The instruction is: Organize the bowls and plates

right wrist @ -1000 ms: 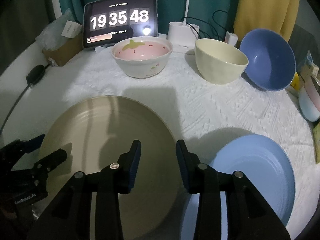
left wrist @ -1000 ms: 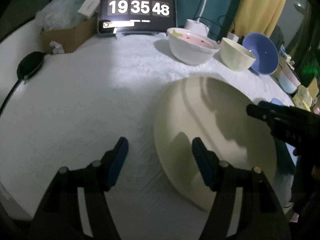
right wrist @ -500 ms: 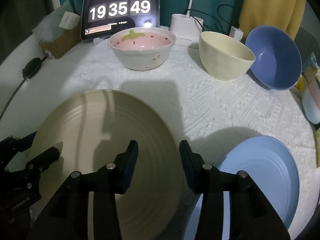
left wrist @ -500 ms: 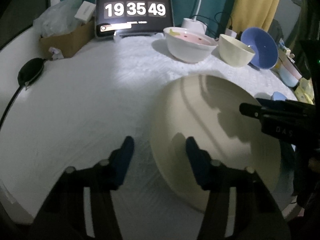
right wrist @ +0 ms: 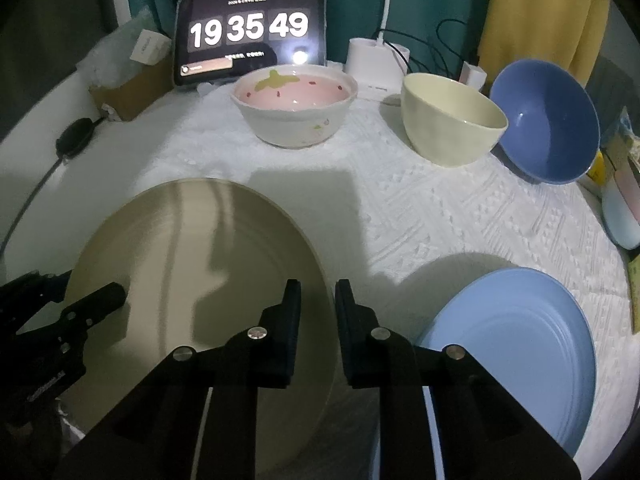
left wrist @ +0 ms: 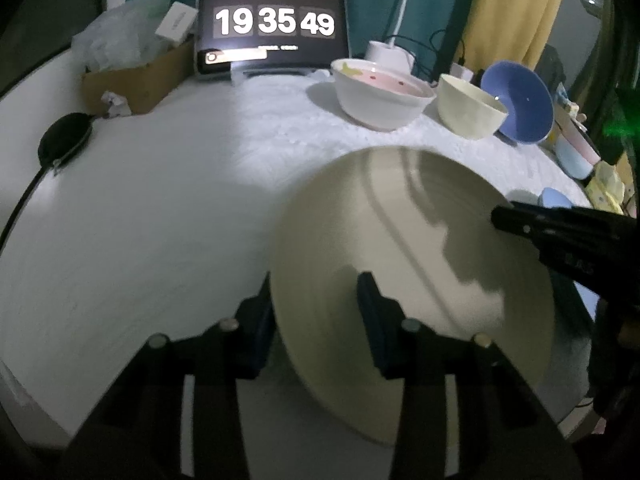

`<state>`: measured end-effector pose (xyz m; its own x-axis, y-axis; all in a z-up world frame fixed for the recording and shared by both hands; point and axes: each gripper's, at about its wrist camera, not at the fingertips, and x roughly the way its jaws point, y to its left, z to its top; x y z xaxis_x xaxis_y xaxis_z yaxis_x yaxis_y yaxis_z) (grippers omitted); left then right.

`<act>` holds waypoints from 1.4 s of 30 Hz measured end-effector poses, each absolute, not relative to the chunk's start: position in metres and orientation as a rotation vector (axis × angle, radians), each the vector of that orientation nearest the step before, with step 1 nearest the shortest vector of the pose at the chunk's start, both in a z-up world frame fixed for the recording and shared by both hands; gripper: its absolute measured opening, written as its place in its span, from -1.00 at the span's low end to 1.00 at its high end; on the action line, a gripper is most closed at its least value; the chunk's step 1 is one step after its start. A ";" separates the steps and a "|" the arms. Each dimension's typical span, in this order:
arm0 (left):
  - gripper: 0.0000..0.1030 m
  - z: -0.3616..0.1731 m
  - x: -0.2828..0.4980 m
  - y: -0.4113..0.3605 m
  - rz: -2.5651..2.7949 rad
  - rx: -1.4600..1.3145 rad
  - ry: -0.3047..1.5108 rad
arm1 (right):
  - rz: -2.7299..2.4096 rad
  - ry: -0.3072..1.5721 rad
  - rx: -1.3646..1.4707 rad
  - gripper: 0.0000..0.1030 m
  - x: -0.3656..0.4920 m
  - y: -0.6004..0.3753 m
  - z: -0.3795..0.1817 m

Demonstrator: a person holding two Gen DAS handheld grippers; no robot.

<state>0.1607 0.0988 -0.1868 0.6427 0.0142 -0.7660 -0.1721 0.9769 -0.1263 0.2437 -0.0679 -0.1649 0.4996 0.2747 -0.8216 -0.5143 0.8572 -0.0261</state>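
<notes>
A large beige plate (left wrist: 400,240) (right wrist: 200,260) sits on the white cloth between both grippers. My left gripper (left wrist: 316,284) straddles its left rim and its jaws are closing. One finger rests over the plate's face and the rim partly hides the other. My right gripper (right wrist: 319,284) is closing on the right rim, which fills the narrow gap between its pads. A light blue plate (right wrist: 512,340) lies just right of it. Behind stand a strawberry bowl (right wrist: 294,108), a cream bowl (right wrist: 448,120) and a tilted blue bowl (right wrist: 548,124).
A tablet showing a clock (right wrist: 250,32) and a white charger box (right wrist: 376,60) stand at the back. A cardboard box (left wrist: 132,80) and a black pouch (left wrist: 64,140) with a cord sit at the left. Stacked pastel cups (right wrist: 624,208) crowd the right edge.
Both pairs of jaws have narrowed around the beige plate's opposite rims. The plate's left rim now covers part of the left gripper's outer finger. Neither hand has shifted much.
</notes>
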 end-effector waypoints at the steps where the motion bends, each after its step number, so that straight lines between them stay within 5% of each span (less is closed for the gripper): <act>1: -0.23 -0.186 0.160 0.099 0.108 -0.195 0.865 | 0.486 0.930 -0.284 -0.63 0.243 -0.068 -0.164; 42: -0.22 -0.112 0.161 0.007 -0.021 -0.050 0.717 | 0.379 0.771 -0.109 -0.63 0.216 -0.182 -0.098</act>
<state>0.1613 0.0075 -0.1118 0.7536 -0.0365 -0.6563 0.0020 0.9986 -0.0533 0.2157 -0.1818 -0.0982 0.6536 0.2937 -0.6975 -0.3729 0.9270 0.0409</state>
